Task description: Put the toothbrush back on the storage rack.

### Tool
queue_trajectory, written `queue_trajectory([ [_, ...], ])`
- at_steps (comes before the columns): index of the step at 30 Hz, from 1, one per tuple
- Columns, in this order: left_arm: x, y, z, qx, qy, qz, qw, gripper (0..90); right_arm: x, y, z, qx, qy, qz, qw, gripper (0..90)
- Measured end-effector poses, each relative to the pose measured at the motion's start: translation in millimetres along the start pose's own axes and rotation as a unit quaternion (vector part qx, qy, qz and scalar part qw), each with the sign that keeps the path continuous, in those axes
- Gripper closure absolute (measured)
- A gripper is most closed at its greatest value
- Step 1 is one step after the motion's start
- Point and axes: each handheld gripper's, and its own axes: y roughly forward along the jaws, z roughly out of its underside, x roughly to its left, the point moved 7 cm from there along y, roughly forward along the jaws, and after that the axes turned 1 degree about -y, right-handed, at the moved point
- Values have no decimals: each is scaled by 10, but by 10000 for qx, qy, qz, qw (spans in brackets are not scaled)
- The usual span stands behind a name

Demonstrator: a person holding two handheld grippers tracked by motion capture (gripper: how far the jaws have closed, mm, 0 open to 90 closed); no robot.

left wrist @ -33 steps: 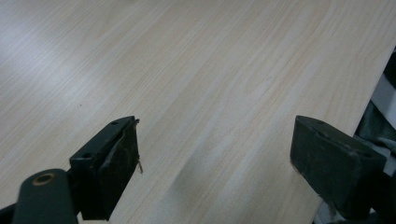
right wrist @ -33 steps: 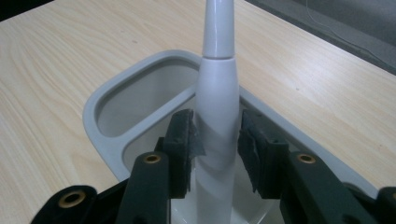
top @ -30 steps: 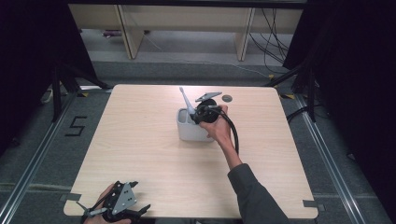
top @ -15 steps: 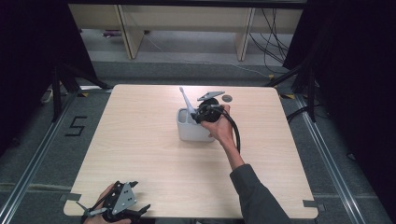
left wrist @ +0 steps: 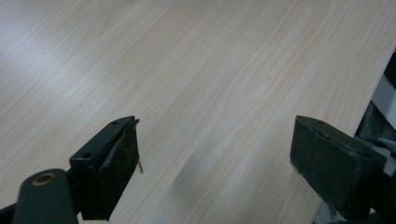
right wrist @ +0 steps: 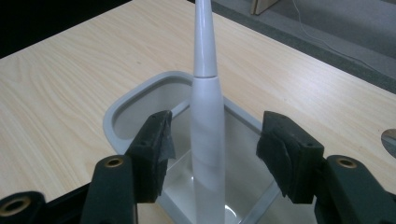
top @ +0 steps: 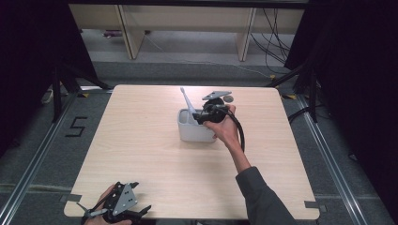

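So, going left to right: the left gripper sits at the near left corner of the pale wooden table, jaws spread wide with nothing but bare tabletop between them in the left gripper view. It's fine parked there, well apart from the action.

Mid-table is the white rounded-rectangle plastic holder, with the long white tapered plastic handle standing in it, leaning a bit against the rim. The right gripper is right over the holder and its jaws have just been opening. The handle stands between the pads with a gap on both sides, so it's let go.

My take on doing this step well: open fully, then back straight out along the jaws, without sweeping sideways. A pad clipping that handle would probably tip it or drag the light holder along. A small dark round disc lies behind, near the far edge.
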Motion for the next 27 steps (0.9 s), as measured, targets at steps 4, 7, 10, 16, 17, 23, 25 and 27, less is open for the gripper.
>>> queue_trajectory([
  [4, -9, 5, 0, -27, -43, 27, 10000, 150, -1, -66, 4, -54, -35, 7, 10000, 421],
  [7, -10, 7, -1, -32, -52, 24, 10000, 150, 8, -112, 9, -111, -71, 8, 9999, 413],
  [10, -12, 2, -1, -16, -50, 71, 10000, 150, 20, -164, 26, -161, -107, -45, 9998, 405],
  [16, -13, 2, 0, -13, -57, 69, 10000, 150, 38, -257, 69, -236, -227, -66, 9994, 391],
  [17, -14, 1, 1, -6, -50, 71, 10000, 150, 50, -279, 81, -196, -174, -57, 9996, 391],
  [23, -13, 2, 0, -18, -53, 63, 10000, 150, 34, -368, 122, -314, -116, -44, 9994, 381],
  [25, -16, 0, -1, -19, -56, 79, 10000, 150, 48, -394, 151, -329, -30, -58, 9994, 380],
  [27, -14, 2, 1, -12, -63, 69, 10000, 150, 26, -408, 173, -363, -138, -44, 9992, 377],
])
